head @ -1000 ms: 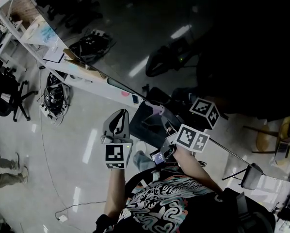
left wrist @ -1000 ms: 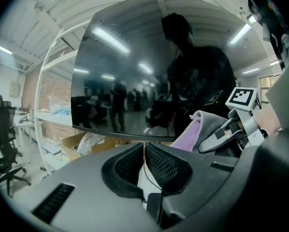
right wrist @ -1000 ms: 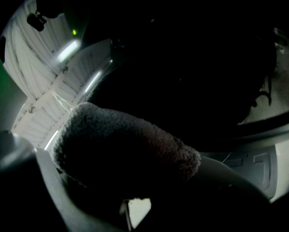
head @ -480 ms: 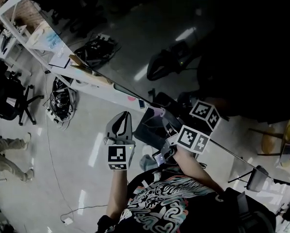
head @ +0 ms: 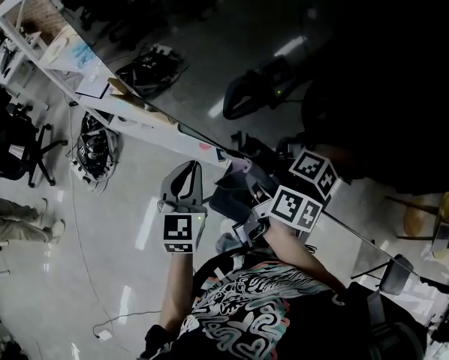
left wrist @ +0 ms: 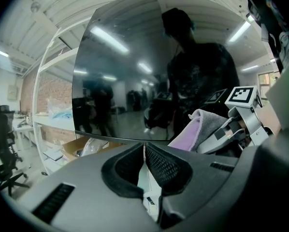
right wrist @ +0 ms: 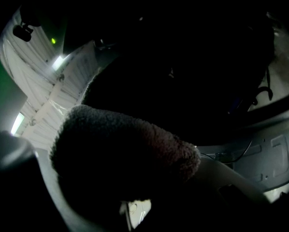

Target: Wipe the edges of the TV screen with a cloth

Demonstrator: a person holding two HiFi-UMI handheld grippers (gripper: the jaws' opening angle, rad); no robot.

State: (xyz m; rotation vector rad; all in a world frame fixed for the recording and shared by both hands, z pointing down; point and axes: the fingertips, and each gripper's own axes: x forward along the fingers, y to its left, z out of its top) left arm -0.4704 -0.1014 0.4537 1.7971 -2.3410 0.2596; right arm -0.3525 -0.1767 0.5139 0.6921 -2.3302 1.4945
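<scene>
At the lower edge of the TV screen, cloth set to wipe.
Pinching it, the right tongs hold it to that edge; the left tongs, pressed together and empty, hang beside, likely out of the wiping path.

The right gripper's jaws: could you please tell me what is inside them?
A fluffy cloth fills the right gripper, whose jaws are shut on it. The cloth covers the jaw tips, so whether it touches the TV screen cannot be seen.
</scene>
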